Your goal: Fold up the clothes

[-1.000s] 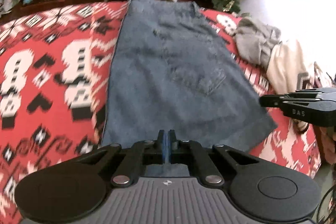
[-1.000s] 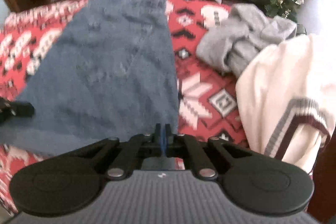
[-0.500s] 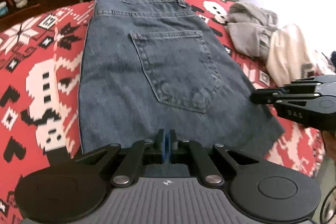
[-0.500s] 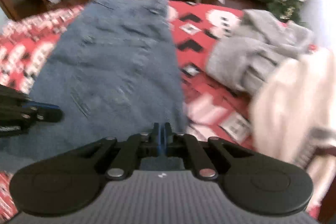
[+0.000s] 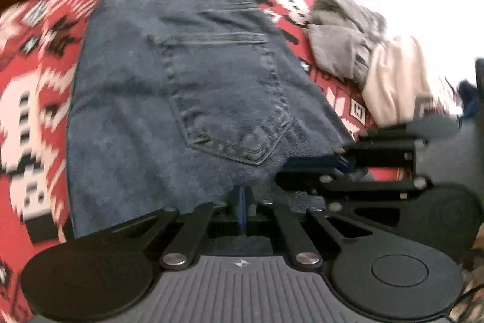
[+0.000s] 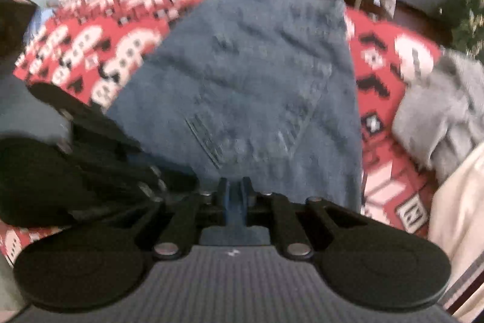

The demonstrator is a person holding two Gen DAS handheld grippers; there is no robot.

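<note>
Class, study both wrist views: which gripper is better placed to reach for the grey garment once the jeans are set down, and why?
Probably the right gripper. In its view the grey garment lies just to its right on the red blanket, while the left gripper has the jeans and the other gripper between.

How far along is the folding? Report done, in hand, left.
Done: jeans look halved lengthwise, pocket up, on the red blanket. In hand: left tool and right tool each pinch the near denim edge. Left: finishing that fold, plus the unfolded grey garment and cream garment beside it.
</note>
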